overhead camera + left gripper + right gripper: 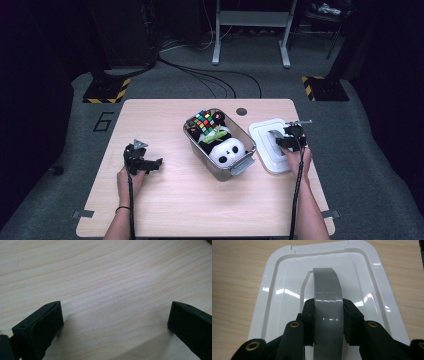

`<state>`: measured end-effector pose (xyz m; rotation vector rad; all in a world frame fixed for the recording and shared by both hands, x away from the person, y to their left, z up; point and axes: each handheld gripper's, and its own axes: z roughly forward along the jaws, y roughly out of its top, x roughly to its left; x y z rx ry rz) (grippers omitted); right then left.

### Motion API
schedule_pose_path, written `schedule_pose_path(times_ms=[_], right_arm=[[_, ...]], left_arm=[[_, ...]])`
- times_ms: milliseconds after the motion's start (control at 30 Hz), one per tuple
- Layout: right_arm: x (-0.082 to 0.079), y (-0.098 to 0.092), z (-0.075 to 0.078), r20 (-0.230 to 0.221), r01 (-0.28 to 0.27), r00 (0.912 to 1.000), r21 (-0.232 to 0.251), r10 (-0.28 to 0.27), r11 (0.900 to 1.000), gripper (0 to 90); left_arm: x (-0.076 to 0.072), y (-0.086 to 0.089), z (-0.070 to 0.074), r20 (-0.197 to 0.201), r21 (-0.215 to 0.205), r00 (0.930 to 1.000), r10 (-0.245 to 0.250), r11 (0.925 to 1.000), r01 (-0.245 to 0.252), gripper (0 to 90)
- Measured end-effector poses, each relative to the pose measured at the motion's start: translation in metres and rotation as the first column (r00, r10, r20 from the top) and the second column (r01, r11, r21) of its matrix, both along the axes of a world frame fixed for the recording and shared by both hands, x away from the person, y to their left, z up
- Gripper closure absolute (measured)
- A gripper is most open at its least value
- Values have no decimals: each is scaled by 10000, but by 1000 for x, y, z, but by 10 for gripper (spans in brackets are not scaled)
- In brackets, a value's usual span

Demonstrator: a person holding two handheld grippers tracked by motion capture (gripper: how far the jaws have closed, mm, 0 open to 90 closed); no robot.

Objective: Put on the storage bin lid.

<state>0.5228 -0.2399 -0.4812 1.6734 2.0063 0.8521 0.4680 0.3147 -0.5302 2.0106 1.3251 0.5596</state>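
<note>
The right gripper [328, 322] has its two black jaws pressed on the grey handle [327, 292] of the white lid [272, 297]. The handle is an arched grey strip that sticks up from the middle of the lid. Its near end is cut off at the bottom of the right gripper view, and the jaws hide its sides. The lid [261, 137] lies flat on the desk [165, 200], just beside the bin [197, 152], on the bin's right. From above, the right gripper [286, 141] covers the handle.

The bin is clear and open. A panda toy [227, 150] lies in it, with a colour cube [204, 120] behind the panda. Other small things in there are too blurry to tell.

The left gripper [155, 163] rests well apart from the bin, on its left. Its jaws stand wide apart over bare wood [107, 285], with nothing between them.
</note>
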Motion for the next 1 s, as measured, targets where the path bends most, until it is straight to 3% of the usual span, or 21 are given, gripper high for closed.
schedule_pose_path(times_ms=[300, 400, 633, 1000], right_arm=[[-14, 1, 23, 487, -462, 9977, -118, 467, 9989, 667], [-18, 2, 30, 537, -491, 9973, -239, 503, 9985, 666], [-24, -2, 42, 725, -601, 9955, -34, 602, 9982, 666], [-36, -4, 75, 1165, -841, 9893, -333, 874, 9959, 667]], left_arm=[[0, 0, 0, 6, 7, 10000, -1, 10000, 1, 0], [0, 0, 0, 5, 14, 10000, -6, 10000, 6, 0], [0, 0, 0, 4, 0, 10000, 3, 10000, -3, 0], [0, 0, 0, 3, 9, 10000, -14, 10000, 14, 0]])
